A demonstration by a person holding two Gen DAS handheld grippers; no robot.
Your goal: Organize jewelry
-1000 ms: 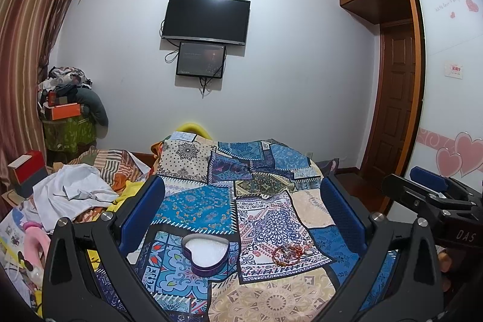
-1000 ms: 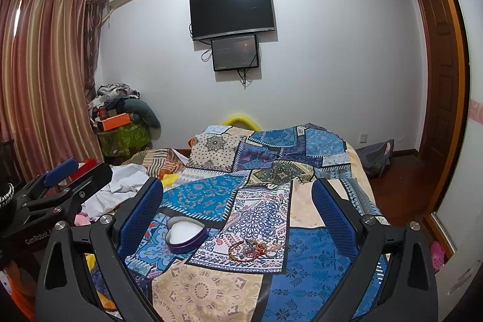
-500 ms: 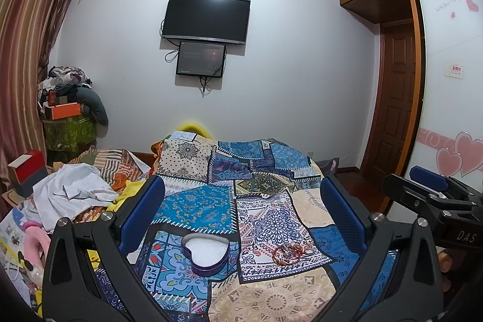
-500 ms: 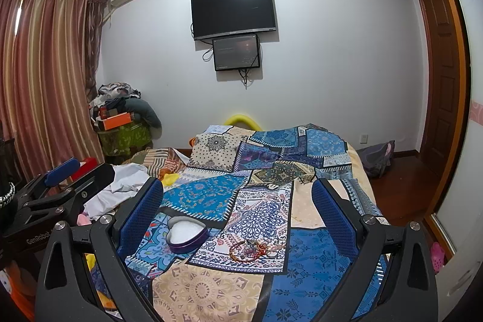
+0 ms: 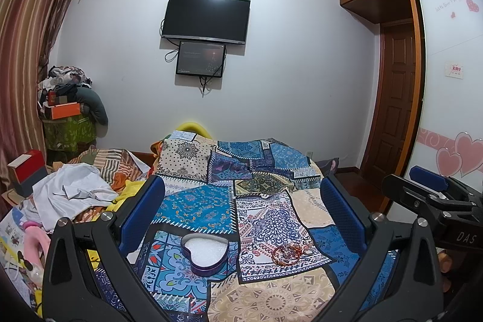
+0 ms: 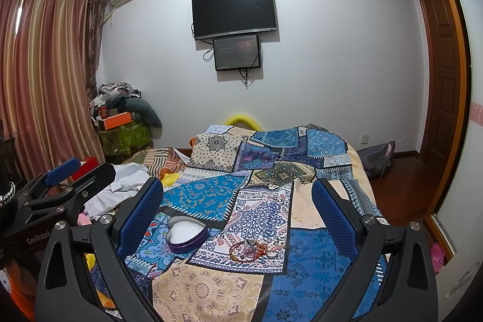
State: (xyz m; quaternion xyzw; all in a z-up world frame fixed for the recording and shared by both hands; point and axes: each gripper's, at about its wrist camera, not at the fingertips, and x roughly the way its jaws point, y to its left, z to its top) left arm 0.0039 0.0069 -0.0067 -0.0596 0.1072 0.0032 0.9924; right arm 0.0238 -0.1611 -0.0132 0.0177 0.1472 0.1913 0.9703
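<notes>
A purple heart-shaped box [image 5: 204, 253] with a white lining lies open on the patchwork bedspread [image 5: 265, 219]; it also shows in the right wrist view [image 6: 186, 234]. A small pile of bracelets and beads [image 5: 288, 252] lies just right of it, also in the right wrist view [image 6: 256, 249]. My left gripper [image 5: 241, 201] is open and empty, held above and short of the box. My right gripper [image 6: 238, 198] is open and empty, above and short of the jewelry. Each gripper shows at the edge of the other's view.
Crumpled white cloth [image 5: 69, 192] and striped bedding lie on the bed's left side. A red box [image 5: 25, 168] and stacked clutter [image 5: 66, 110] stand at the left wall. A TV [image 5: 206, 18] hangs ahead. A wooden door [image 5: 395, 98] is at the right.
None; the right view has only drifted very slightly.
</notes>
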